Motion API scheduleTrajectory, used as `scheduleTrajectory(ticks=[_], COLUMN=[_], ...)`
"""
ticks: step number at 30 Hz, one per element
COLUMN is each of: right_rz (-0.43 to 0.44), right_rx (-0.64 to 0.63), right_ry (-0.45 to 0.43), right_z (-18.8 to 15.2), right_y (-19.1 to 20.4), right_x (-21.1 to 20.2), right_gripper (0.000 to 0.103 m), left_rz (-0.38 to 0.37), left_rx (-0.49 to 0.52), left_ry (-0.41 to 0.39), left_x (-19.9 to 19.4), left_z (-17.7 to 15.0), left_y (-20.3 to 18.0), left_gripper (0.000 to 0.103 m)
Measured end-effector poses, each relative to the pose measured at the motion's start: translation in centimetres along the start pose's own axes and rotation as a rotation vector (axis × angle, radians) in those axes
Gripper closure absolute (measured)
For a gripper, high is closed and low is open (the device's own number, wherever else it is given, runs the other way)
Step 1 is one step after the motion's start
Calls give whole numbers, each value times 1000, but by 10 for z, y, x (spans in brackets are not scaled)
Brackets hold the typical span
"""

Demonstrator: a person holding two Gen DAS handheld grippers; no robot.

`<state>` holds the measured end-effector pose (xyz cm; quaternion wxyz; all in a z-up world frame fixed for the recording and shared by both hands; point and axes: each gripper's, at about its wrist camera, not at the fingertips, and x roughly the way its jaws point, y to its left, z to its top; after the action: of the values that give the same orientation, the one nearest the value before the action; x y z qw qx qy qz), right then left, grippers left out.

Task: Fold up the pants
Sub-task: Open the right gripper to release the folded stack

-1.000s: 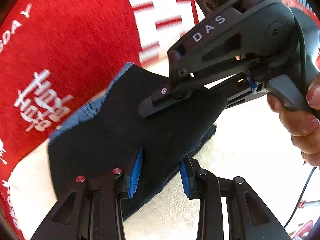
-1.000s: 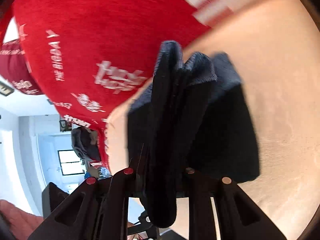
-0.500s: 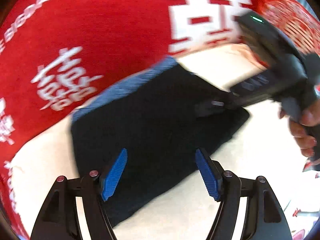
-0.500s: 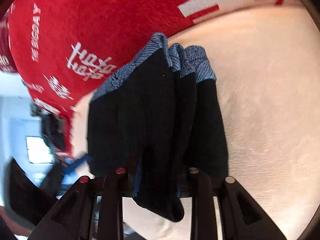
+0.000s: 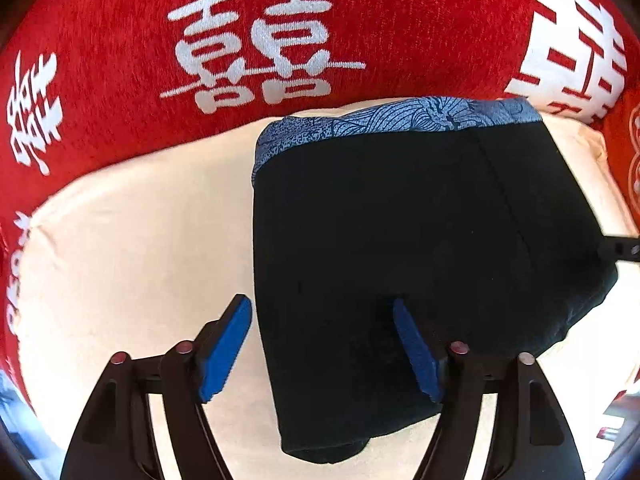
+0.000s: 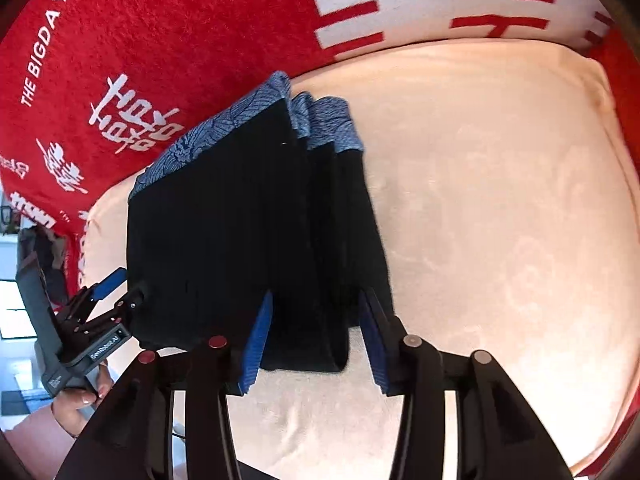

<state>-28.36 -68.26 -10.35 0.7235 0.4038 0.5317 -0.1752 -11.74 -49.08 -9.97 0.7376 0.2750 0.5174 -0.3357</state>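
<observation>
The folded black pants [image 5: 400, 240] with a blue patterned waistband [image 5: 400, 118] lie flat on the cream cushion [image 5: 120, 240]. My left gripper [image 5: 320, 352] hovers over their near left edge. Its jaws are opening, and the blue pads [image 5: 226, 348] stand clear of the cloth. In the right wrist view the pants [image 6: 224, 232] show as a layered stack. My right gripper [image 6: 316, 344] straddles the stack's near right layers. Its jaws are opening and the pads [image 6: 256, 344] no longer press on the cloth. The left gripper [image 6: 100, 300] sits at the stack's left corner, held by a hand [image 6: 80, 400].
A red blanket [image 5: 120, 40] with white characters wraps the back and sides of the cushion [image 6: 500, 240]. A tip of the right gripper [image 5: 624, 248] pokes in at the far right edge. A bright room [image 6: 12, 312] shows beyond the cushion's left end.
The left gripper let go of the pants, spread its fingers and slid left. The right gripper's fingers parted from the stack they pinched. The pants now lie flat.
</observation>
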Motion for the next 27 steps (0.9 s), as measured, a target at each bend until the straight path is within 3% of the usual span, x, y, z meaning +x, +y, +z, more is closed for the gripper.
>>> scheduleTrajectory(ticks=[4, 7, 12, 14, 17, 23, 27], right_rz=[-7, -15, -18, -43, -145, -156, -171], right_rx=[-27, -60, -78, -102, -144, -161, -155], right_ry=[-88, -120, -165, -134, -37, -69, -59], right_z=[5, 29, 83, 89, 83, 72, 56], right_y=[9, 21, 39, 44, 40, 39, 35], right_x=[-20, -18, 3, 14, 45, 40, 29], right_gripper=[55, 55, 59, 59, 61, 60, 52], left_rz=[-16, -12, 9, 10, 24, -22, -9], left_rx=[-9, -38, -127, -154, -163, -186, -164], left_ry=[-20, -71, -58, -25, -25, 14, 30], left_x=[-12, -16, 11, 30, 42, 40, 25], left_z=[11, 44, 83, 84, 79, 77, 60], left_y=[3, 19, 33, 37, 37, 49, 56], left_gripper=[27, 27, 27, 27, 18, 18, 18])
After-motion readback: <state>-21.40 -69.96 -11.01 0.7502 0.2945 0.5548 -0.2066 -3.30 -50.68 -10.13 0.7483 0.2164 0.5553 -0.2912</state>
